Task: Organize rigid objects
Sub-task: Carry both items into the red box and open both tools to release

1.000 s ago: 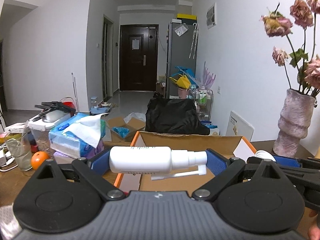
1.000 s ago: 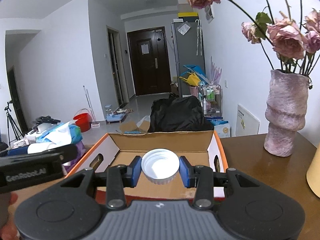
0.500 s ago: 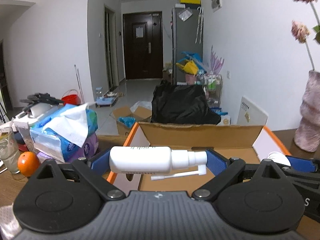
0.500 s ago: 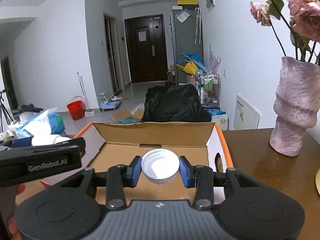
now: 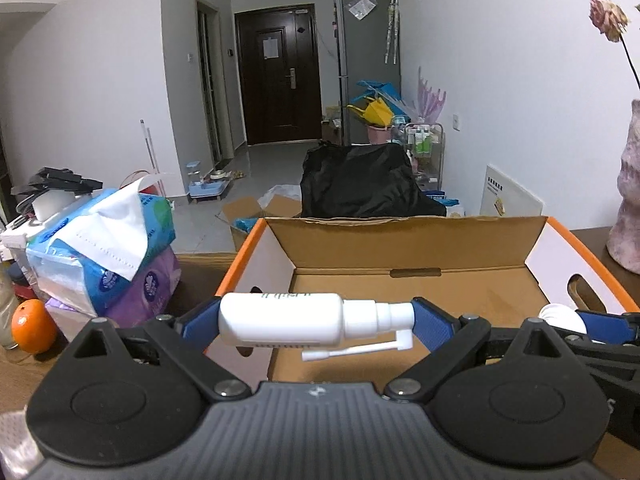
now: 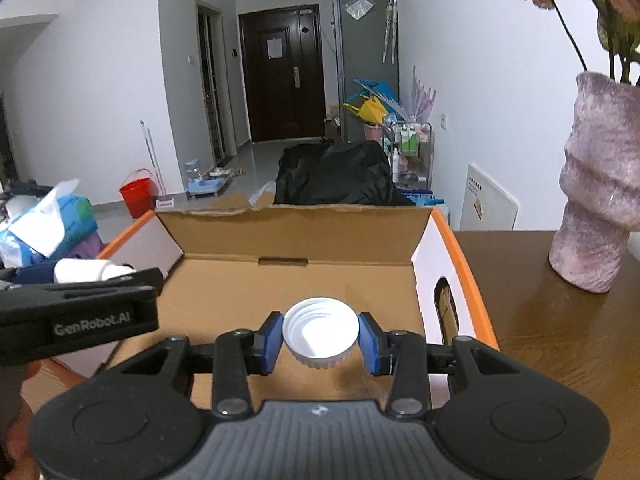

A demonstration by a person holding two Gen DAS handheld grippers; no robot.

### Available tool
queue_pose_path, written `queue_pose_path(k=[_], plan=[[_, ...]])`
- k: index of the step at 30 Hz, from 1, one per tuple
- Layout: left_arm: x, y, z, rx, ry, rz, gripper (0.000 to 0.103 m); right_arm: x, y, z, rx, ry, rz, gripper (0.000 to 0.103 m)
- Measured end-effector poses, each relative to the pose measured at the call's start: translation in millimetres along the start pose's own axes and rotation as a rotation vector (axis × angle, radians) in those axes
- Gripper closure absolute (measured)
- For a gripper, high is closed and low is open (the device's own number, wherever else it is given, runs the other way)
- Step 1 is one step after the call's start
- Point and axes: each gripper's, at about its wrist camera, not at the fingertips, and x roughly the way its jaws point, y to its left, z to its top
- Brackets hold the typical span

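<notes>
My left gripper (image 5: 316, 322) is shut on a white spray bottle (image 5: 288, 320), held sideways with its nozzle to the right, above the front left edge of an open cardboard box (image 5: 400, 236) with orange rims. My right gripper (image 6: 320, 338) is shut on a white screw cap (image 6: 320, 332), open side up, held over the box floor (image 6: 248, 292). The right gripper and cap show at the right in the left wrist view (image 5: 560, 316). The left gripper with the bottle shows at the left in the right wrist view (image 6: 80, 308).
Stacked tissue packs (image 5: 108, 248) and an orange (image 5: 30, 325) lie left of the box. A pink vase (image 6: 600, 208) with dried flowers stands on the brown table (image 6: 560, 340) to the right. A black bag (image 5: 368, 184) lies behind the box.
Both grippers have moved forward and down toward the box, each keeping its grip. The box looks larger and the flowers have slid out of the top of the views.
</notes>
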Motion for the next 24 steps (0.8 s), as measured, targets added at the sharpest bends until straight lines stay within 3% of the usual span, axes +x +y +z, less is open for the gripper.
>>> queue_pose_path(k=[7, 8, 9, 11, 12, 17, 24], plan=[[-1, 5, 1, -0.037, 0.011, -0.061, 0.003, 2, 1, -3, -0.009, 0.011, -0.004, 0.063], [-2, 7, 1, -0.048, 0.009, -0.064, 0.002, 1, 1, -3, -0.008, 0.011, -0.009, 0.059], [-3, 9, 2, -0.057, 0.002, -0.062, 0.0, 1, 0, -3, -0.006, 0.008, -0.016, 0.052], [-7, 12, 4, -0.074, -0.013, -0.048, 0.0, 1, -1, -2, 0.0, -0.002, -0.047, 0.013], [-8, 14, 4, -0.083, -0.014, -0.042, 0.0, 0, -1, -2, -0.001, -0.011, -0.057, 0.008], [-5, 20, 6, -0.11, 0.014, -0.026, 0.0, -6, -5, 0, 0.02, -0.026, -0.066, 0.001], [-13, 21, 8, -0.112, 0.002, -0.001, 0.0, -13, -5, 2, 0.018, -0.028, -0.071, 0.001]])
